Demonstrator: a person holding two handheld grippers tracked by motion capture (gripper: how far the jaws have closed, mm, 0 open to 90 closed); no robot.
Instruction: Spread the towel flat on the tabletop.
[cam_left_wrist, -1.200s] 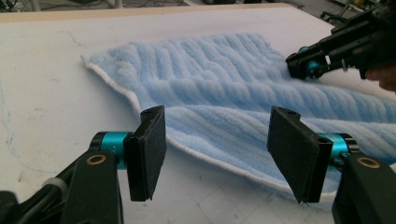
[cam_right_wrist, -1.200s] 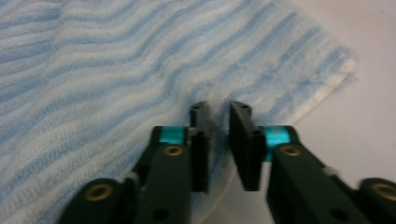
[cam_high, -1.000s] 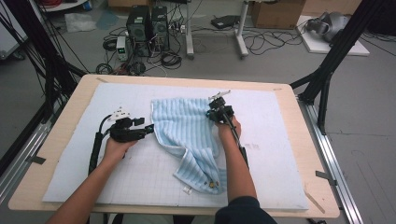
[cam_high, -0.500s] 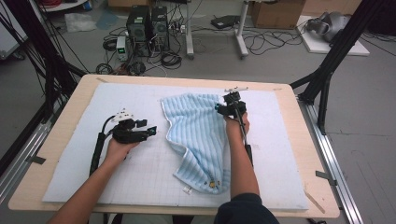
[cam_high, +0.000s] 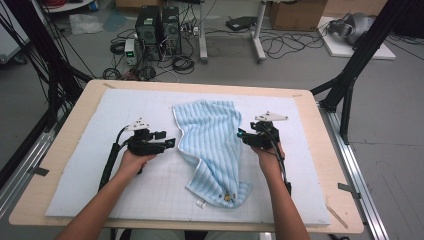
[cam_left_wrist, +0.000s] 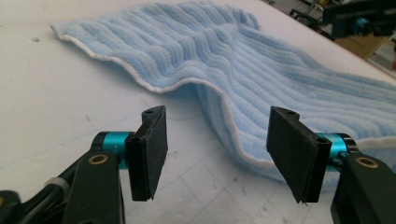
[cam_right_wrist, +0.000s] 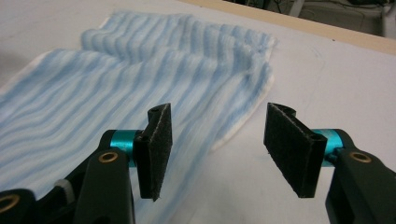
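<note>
A light blue striped towel with a white hem lies rumpled along the middle of the white mat, running from the far side toward the near edge. My left gripper sits just left of the towel's edge, open, with nothing between its jaws. In the left gripper view the towel lies ahead of the open left gripper, its hem raised in a fold. My right gripper is at the towel's right edge, open and holding nothing. The right gripper view has the towel ahead of the open right gripper.
The mat covers a wooden table. Bare mat lies left and right of the towel. Beyond the table, on the floor, are computer towers, cables and black frame legs. The other gripper is seen far off in the left gripper view.
My right gripper carried the towel's upper part to the far right, spread it out, let go, and pulled back to the right edge. The left gripper stayed nearly still.
</note>
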